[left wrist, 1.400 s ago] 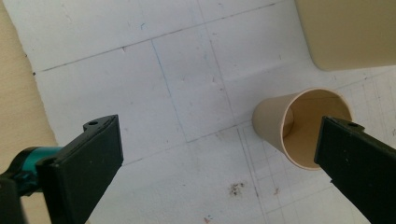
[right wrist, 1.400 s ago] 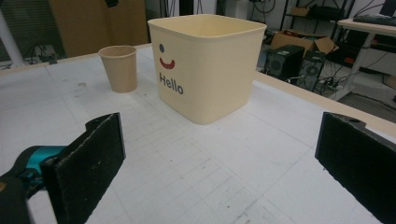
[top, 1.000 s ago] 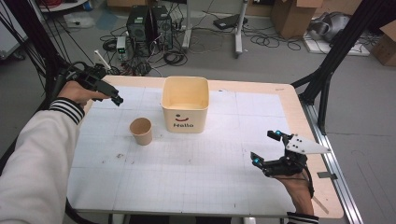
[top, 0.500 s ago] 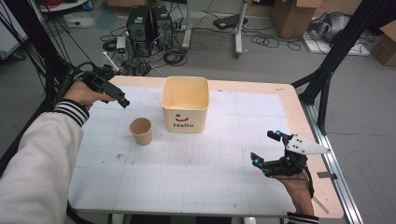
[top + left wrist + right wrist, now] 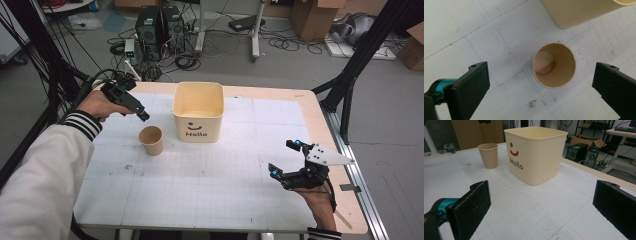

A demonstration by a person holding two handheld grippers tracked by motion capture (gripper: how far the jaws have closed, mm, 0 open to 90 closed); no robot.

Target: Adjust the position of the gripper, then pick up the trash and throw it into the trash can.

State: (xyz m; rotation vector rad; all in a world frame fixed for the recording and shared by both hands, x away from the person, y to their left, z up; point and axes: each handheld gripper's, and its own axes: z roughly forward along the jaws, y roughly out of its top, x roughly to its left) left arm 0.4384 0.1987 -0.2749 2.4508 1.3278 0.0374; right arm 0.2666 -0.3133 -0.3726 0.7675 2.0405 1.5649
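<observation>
A brown paper cup (image 5: 151, 140) stands upright and empty on the white gridded table (image 5: 210, 195), just left of a cream square bin (image 5: 198, 111) marked "Hello". My left gripper (image 5: 141, 114) hovers above and slightly behind the cup, pointing down at it. In the left gripper view the open cup (image 5: 554, 65) lies between the wide-apart jaws of the left gripper (image 5: 541, 75), with the bin's wall (image 5: 579, 12) beyond. My right gripper (image 5: 283, 159) is held open near the table's front right; in the right gripper view it (image 5: 541, 195) faces the bin (image 5: 536, 152) and the cup (image 5: 488, 155).
Black frame posts (image 5: 350, 75) rise at the table's left and right sides. On the floor behind the table are computer towers (image 5: 160, 25), tangled cables and cardboard boxes (image 5: 312, 12). The table's wooden edge (image 5: 330, 135) runs along the right.
My left gripper has moved right and forward, coming over the paper cup. The right gripper, cup and bin have stayed put.
</observation>
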